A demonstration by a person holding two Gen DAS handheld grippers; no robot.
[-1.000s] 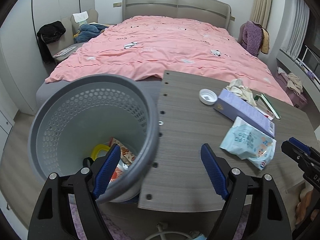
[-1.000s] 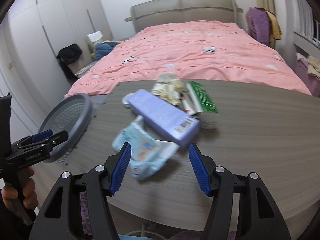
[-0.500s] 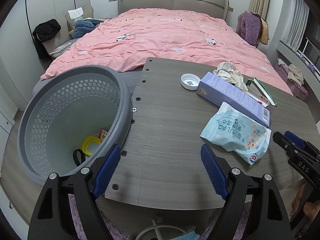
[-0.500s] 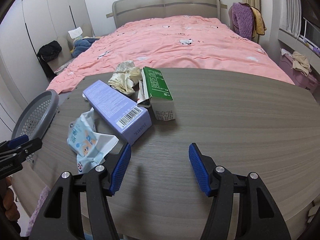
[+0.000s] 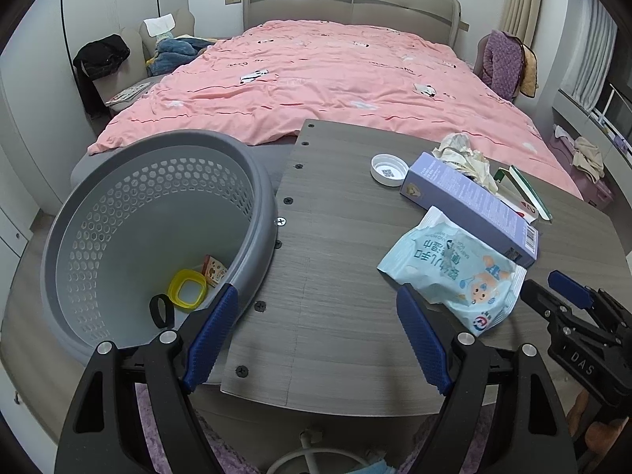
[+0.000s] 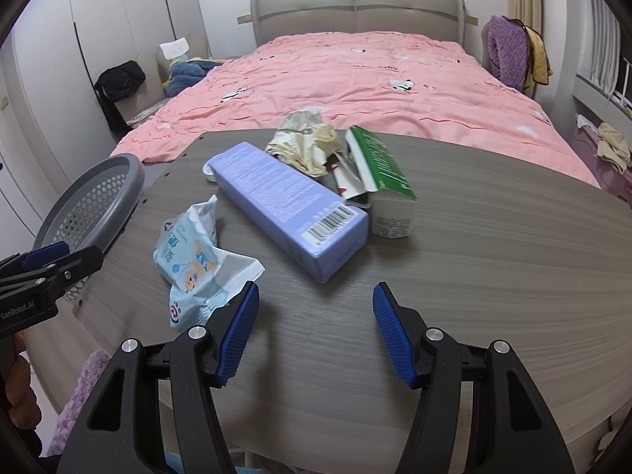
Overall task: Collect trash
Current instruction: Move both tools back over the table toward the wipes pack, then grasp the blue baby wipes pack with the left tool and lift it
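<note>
Both tongs [image 5: 318,331] [image 6: 314,331] are released, empty; beside the purple box [image 6: 290,203]: one wrapper [image 6: 197,264], one cap [image 5: 389,170], one basket [image 5: 158,233].

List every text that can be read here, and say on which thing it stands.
"DAS": black right tongs.
"GenRobot.AI": black left tongs.
Chinese print: pale blue wipes packet, not legible.
Barcode, small print: long lilac carton, too small.
Green-and-white box: too small.

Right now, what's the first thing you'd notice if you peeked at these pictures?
The big pink bed fills the back of the room. In front of it, trash sits on the grey table: a purple box, a blue wipes pack and crumpled paper. A grey basket waits at the table's left edge, with a few bits inside.
</note>
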